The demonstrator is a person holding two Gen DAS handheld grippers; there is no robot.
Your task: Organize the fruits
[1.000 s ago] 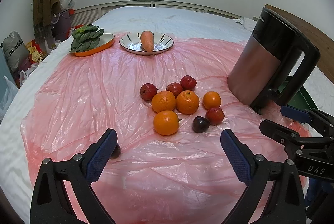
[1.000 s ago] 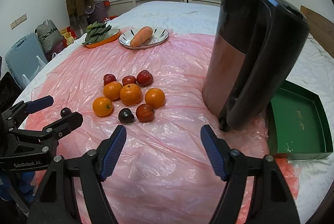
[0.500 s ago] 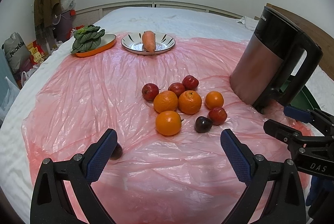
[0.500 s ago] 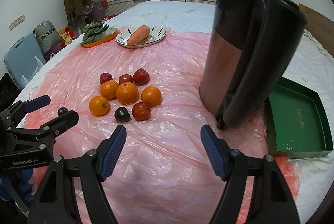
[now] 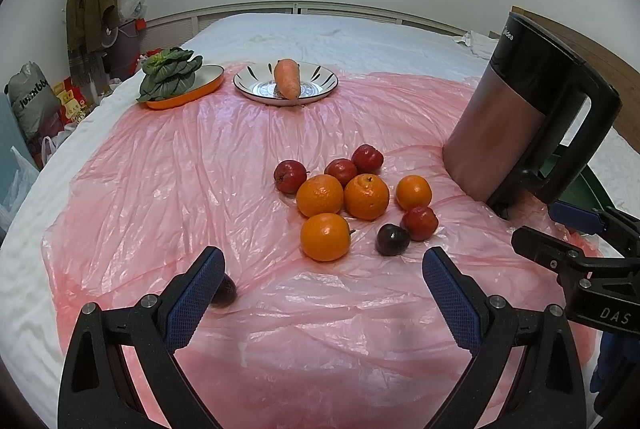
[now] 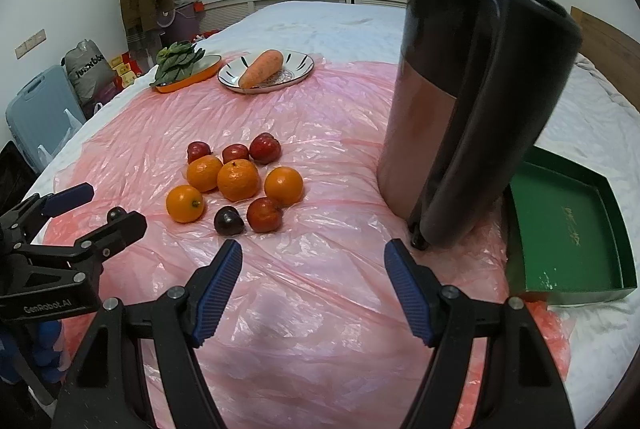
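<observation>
You're at the approach: both grippers, left (image 5: 322, 293) and right (image 6: 314, 285), hang spread and empty. Next, reach for the fruits (image 6: 236, 181), likely toward the tray (image 6: 568, 229).

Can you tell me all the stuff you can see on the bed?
Oranges: four, orange, middle of the sheet.
Red fruits: four, red, around the oranges.
Dark fruits: two, dark purple; one by the oranges, one behind the left tongs.
Carrot: one, orange, on the striped plate.
Greens: one bunch, green, on the orange dish.
Kettle: one, black and brown, right side.
Tray: one, green, behind the kettle.
Sheet: one, pink plastic, over the bed.
Left tongs: open.
Right tongs: open.
</observation>
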